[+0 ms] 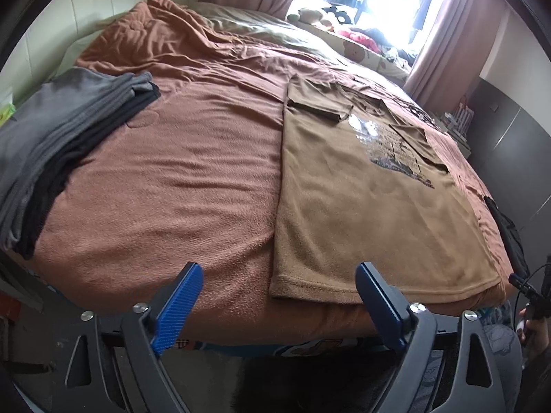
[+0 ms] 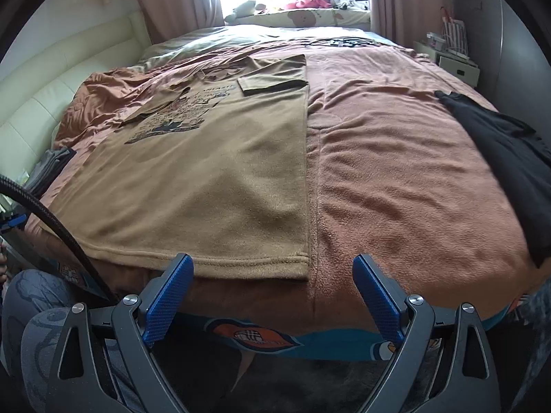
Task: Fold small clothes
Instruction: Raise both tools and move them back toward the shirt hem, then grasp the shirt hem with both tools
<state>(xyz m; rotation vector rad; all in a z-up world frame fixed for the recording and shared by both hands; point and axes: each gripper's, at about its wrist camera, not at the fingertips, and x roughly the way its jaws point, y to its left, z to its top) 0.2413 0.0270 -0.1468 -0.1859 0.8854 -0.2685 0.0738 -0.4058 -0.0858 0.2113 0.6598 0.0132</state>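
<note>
A tan T-shirt (image 1: 372, 199) (image 2: 213, 172) with a dark printed graphic lies flat on the rust-brown blanket, both sides and sleeves folded inward, its hem at the near bed edge. My left gripper (image 1: 279, 275) hangs open just before the bed edge, its right finger in front of the shirt's near-left hem corner. My right gripper (image 2: 272, 266) is open too, straddling the shirt's near-right hem corner from just short of the edge. Neither holds anything.
A stack of folded grey and black clothes (image 1: 58, 144) sits at the bed's left. A black garment (image 2: 502, 158) lies on the right side. Soft toys and pillows (image 2: 303, 7) crowd the window end. A bedside unit (image 2: 454, 58) stands at the far right.
</note>
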